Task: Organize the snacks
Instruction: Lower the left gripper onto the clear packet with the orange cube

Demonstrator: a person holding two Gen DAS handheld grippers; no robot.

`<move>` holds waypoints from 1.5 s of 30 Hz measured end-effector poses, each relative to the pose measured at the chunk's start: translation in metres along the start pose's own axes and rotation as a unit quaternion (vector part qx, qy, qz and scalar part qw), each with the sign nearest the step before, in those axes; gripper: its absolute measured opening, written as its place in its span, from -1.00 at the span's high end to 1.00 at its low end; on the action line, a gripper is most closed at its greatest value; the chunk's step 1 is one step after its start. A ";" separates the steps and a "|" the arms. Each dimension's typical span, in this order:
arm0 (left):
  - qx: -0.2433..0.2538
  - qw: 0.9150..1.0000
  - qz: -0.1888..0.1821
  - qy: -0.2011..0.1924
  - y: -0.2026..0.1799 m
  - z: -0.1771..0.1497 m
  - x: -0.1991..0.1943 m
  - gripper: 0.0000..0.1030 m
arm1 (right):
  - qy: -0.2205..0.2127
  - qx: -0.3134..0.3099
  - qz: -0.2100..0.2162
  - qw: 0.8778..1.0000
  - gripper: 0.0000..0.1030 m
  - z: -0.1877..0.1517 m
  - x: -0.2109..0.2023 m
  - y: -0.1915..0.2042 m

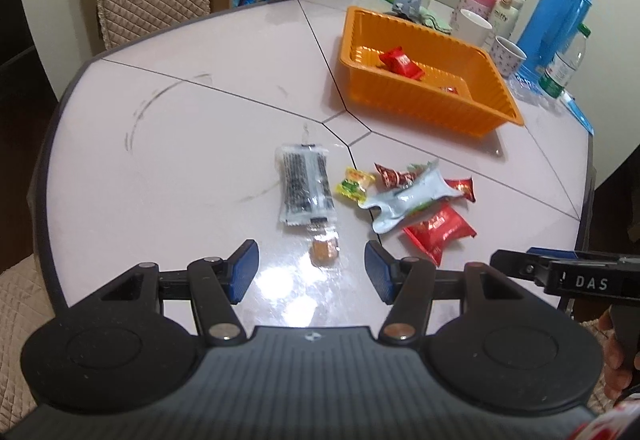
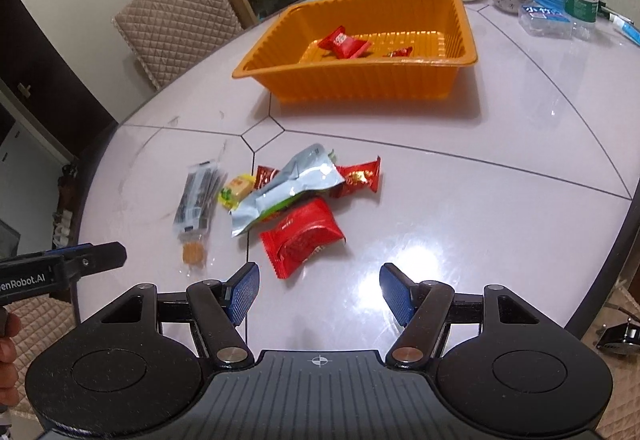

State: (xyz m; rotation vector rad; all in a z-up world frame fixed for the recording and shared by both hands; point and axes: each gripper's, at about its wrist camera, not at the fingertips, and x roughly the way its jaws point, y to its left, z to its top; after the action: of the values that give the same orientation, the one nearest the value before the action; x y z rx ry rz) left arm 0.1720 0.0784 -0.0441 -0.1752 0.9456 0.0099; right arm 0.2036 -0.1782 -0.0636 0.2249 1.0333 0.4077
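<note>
A: Where do we stand relative to the orange tray?

B: Both our grippers hang low over the table, on the near side of the tray and well apart from it. Our left gripper has its jaws spread wide and holds nothing; our right gripper is likewise wide and empty.

A: And the snacks?

B: Inside the tray we see a red packet and a smaller red candy beside it. The rest lie in a loose cluster on the table, between the tray and our grippers: a clear pack of dark sticks, a yellow-green candy just beside it, a silver pouch lying across a small red wrapper and touching a red-gold one, and a big red packet nearest us.

A: Anything closer still?

B: A small orange-brown piece in clear wrap, farthest from the tray, just ahead of our left fingers.
</note>
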 end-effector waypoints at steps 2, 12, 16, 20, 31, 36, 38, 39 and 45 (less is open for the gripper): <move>0.002 1.000 -0.001 0.004 -0.001 -0.002 0.004 -0.07 | 0.000 0.000 -0.001 1.000 -0.29 -0.001 0.003 0.001; 0.011 1.000 -0.002 0.012 -0.006 -0.008 0.028 -0.06 | 0.006 0.006 -0.010 1.000 -0.29 0.000 0.012 0.000; 0.014 1.000 0.000 0.020 -0.008 -0.010 0.042 -0.02 | 0.007 0.012 -0.014 1.000 -0.29 0.001 0.014 -0.004; 0.015 1.000 0.001 0.022 -0.009 -0.009 0.055 0.05 | 0.010 0.018 -0.018 1.000 -0.29 0.002 0.016 -0.009; 0.030 0.999 0.009 0.032 -0.015 -0.003 0.084 0.37 | 0.013 0.029 -0.022 0.999 -0.29 0.007 0.021 -0.019; 0.034 0.999 0.007 0.033 -0.015 -0.004 0.089 0.63 | 0.006 0.032 -0.011 0.999 -0.29 0.011 0.023 -0.019; 0.037 0.999 0.006 0.030 -0.015 -0.004 0.088 0.64 | 0.002 0.033 -0.005 0.999 -0.29 0.014 0.024 -0.019; 0.038 0.999 0.005 0.029 -0.015 -0.005 0.088 0.65 | -0.001 0.034 -0.001 0.999 -0.29 0.015 0.024 -0.019; 0.028 0.999 -0.001 0.025 -0.008 -0.007 0.076 0.65 | -0.018 0.034 0.030 0.999 -0.29 0.028 0.033 -0.013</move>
State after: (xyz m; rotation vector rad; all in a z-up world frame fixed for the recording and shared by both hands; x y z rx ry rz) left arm 0.2118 0.0648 -0.1080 -0.1248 0.9942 -0.0224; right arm 0.2453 -0.1755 -0.0807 0.3238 1.0072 0.4221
